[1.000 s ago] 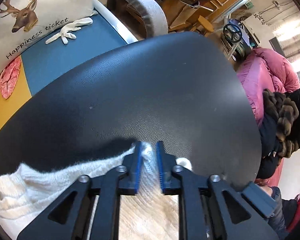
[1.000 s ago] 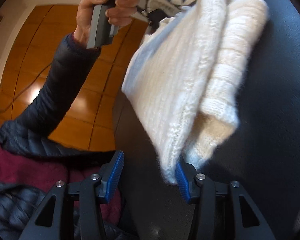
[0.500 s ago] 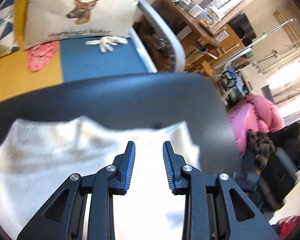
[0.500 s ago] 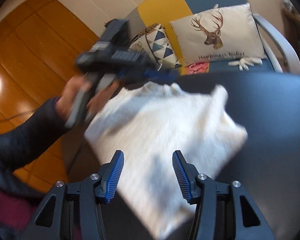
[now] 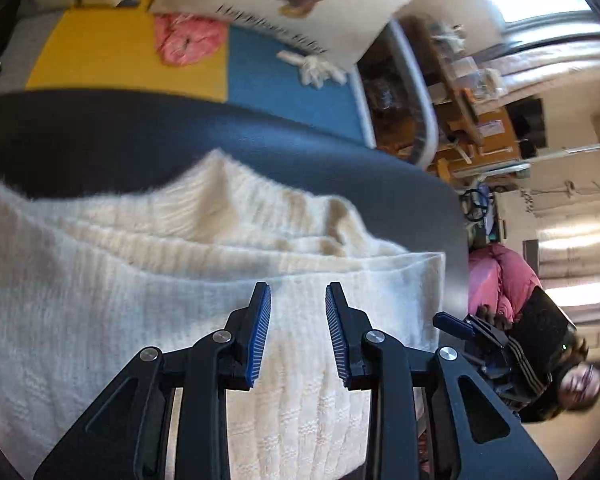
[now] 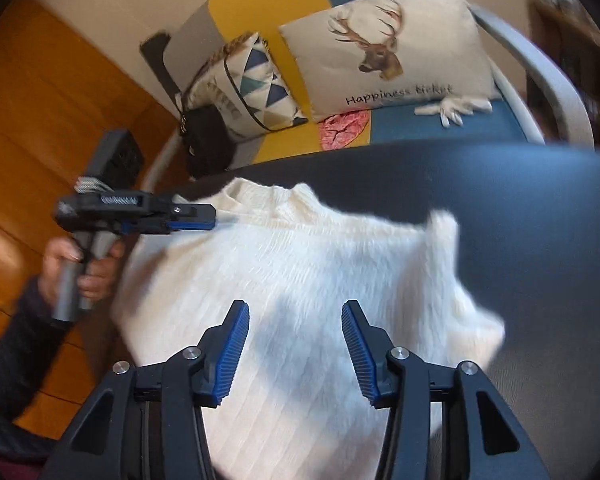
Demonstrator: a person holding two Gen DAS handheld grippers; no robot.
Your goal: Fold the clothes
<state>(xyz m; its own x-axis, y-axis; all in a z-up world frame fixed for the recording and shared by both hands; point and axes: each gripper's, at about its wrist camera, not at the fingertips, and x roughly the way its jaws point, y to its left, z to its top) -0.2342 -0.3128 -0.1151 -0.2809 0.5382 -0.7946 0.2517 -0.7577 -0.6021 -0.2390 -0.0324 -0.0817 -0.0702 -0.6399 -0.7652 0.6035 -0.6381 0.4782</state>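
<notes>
Cream knitted sweater lies folded on the dark desk; it looks soft, light and floppy; we would pinch its edge at three o'clock; left hand-held gripper and right hand-held gripper hover parted, empty.

Cream-white ribbed knit sweater on black table; sofa in yellow, blue and grey blocks; off-white cushion with brown deer print; cushion with blue triangles; blue gripper pads.
</notes>
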